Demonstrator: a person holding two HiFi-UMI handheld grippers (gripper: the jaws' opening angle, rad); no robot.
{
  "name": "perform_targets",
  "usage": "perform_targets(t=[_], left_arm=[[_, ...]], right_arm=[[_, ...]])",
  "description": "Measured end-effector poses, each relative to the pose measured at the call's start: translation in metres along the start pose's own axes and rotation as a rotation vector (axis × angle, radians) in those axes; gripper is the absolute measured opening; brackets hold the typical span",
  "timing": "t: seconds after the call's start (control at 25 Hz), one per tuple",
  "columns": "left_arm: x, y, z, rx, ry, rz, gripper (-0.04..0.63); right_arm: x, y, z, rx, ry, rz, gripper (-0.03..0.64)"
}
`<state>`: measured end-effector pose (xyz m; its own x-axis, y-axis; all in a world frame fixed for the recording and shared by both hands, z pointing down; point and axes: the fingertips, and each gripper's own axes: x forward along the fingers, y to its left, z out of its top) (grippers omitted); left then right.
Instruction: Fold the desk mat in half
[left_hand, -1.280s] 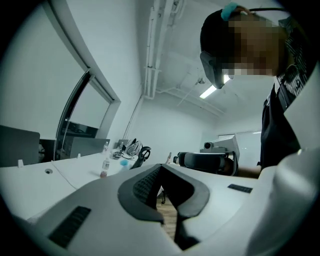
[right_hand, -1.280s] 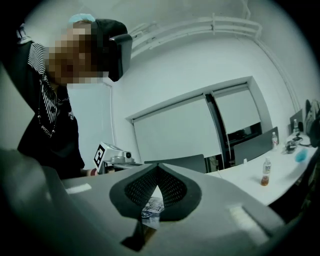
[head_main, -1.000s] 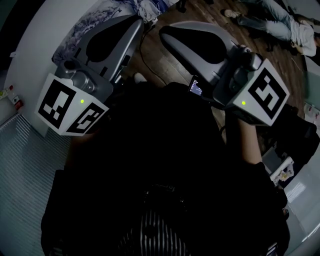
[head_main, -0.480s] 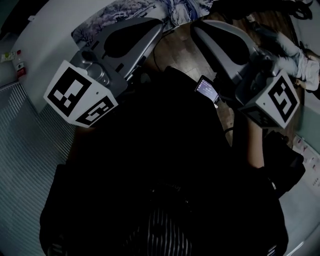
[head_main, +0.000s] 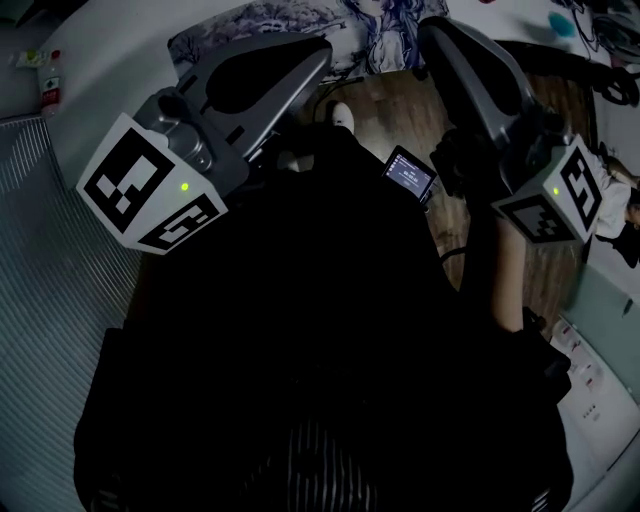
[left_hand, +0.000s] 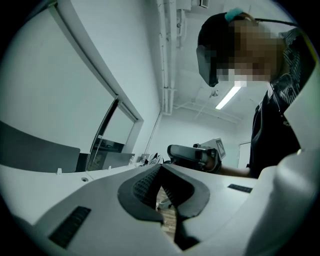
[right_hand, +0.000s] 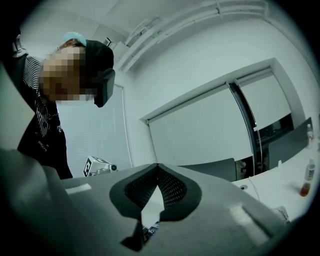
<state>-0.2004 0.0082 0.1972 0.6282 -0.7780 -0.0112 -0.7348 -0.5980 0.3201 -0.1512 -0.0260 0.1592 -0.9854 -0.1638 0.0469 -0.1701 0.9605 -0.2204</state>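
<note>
Here, the left gripper (left_hand: 161, 166) and right gripper (right_hand: 157, 165), jaws together and empty, point level toward the desk mat (head_main: 290, 18), lying flat along the white table's (head_main: 100, 50) near edge, presumably awaiting a grasp.

The desk mat (head_main: 300, 15) lies on the far worktop (head_main: 105, 65), with a small bottle (head_main: 50, 80) well to its left. Nearer, the left gripper (head_main: 320, 52) is at left and the right gripper (head_main: 432, 30) at right, both pointing toward the mat. Floor (head_main: 375, 110) and a small screen (head_main: 410, 172) lie between them.
</note>
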Motion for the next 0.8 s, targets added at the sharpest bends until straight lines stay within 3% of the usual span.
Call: perform_targets(t=[0.52,0.68,0.8], left_arm=[[0.016,0.045,0.021,0.008,-0.04,0.141,0.005],[0.043,0.066,0.019,-0.003,-0.023,0.143,0.005],[0.049,0.053,0.016,-0.006,-0.028,0.122,0.005]], right_arm=[[0.049,-0.04,0.01,-0.002,0.047,0.163,0.003],[0.058,-0.077,0.014,0.015,0.053,0.18,0.003],[0.042,-0.073,0.012,0.013,0.046,0.166,0.003]])
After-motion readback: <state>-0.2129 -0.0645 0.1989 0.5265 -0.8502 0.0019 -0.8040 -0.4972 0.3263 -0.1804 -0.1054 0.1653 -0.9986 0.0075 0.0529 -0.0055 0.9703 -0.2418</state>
